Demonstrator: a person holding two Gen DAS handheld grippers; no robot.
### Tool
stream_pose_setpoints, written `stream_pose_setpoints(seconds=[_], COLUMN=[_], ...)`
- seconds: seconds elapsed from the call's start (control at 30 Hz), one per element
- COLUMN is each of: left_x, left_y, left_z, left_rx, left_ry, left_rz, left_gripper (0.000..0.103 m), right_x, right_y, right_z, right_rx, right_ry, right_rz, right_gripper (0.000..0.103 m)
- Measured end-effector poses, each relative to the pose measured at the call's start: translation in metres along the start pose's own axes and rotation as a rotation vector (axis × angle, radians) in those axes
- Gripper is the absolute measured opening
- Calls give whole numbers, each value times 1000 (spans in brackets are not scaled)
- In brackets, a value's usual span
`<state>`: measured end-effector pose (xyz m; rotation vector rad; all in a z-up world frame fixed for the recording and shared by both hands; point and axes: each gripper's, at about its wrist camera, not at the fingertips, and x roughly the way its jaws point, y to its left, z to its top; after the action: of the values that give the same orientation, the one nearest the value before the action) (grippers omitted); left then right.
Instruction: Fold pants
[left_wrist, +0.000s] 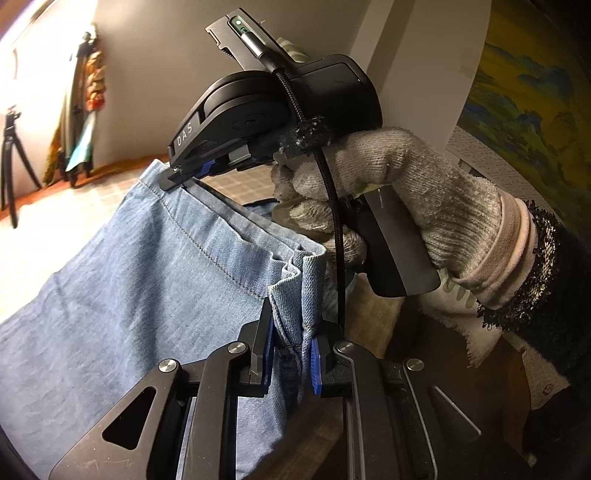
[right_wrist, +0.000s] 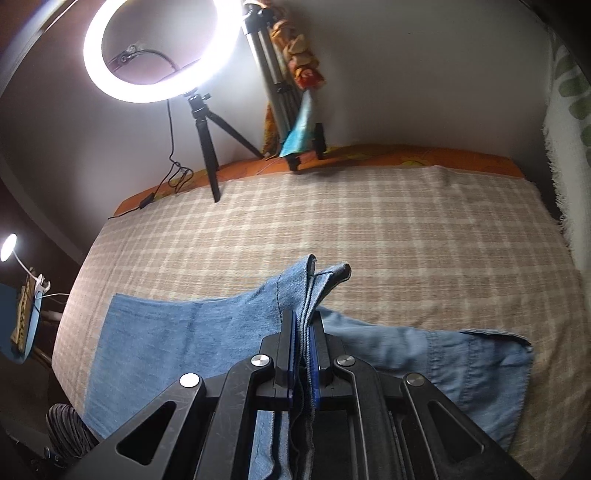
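Left tongs (left_wrist: 291, 356): black two-finger tongs with blue pads were clamped on a bunched hem edge of the light blue denim pants (left_wrist: 147, 280), nearest the left wrist camera.
Right tongs (right_wrist: 303, 360): matching black tongs with blue pads were clamped on several gathered layers of the same pants; in the left wrist view their tips (left_wrist: 184, 173) pinched the far end of that hem.
Right hand (left_wrist: 406, 192): it wore a grey knitted glove and held the handle of the right tongs.
Pants position: the hem edge was lifted and stretched between the two tongs; the rest of the denim lay spread on the bed, extending left and right beneath the right tongs.
Bed (right_wrist: 369, 229): it was covered by a beige checked blanket.
Background: a lit white ring light (right_wrist: 151, 48) on a black tripod (right_wrist: 210, 147) stood at the far edge of the bed, against a pale wall.
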<state>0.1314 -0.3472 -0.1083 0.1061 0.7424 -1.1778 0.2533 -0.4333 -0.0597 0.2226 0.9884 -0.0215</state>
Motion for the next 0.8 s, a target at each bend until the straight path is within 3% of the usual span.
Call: stream_pose_setpoints(seconds=[0.8], left_x=[68], left_y=[-30], left_z=[23], left_rx=[82], left_ry=[52], left_rz=[-97], left_gripper=[14], right_x=[-34], right_y=[-112], right_z=[-26], right_rx=[87], right_ry=[-27], right_rz=[-110], right_gripper=[4])
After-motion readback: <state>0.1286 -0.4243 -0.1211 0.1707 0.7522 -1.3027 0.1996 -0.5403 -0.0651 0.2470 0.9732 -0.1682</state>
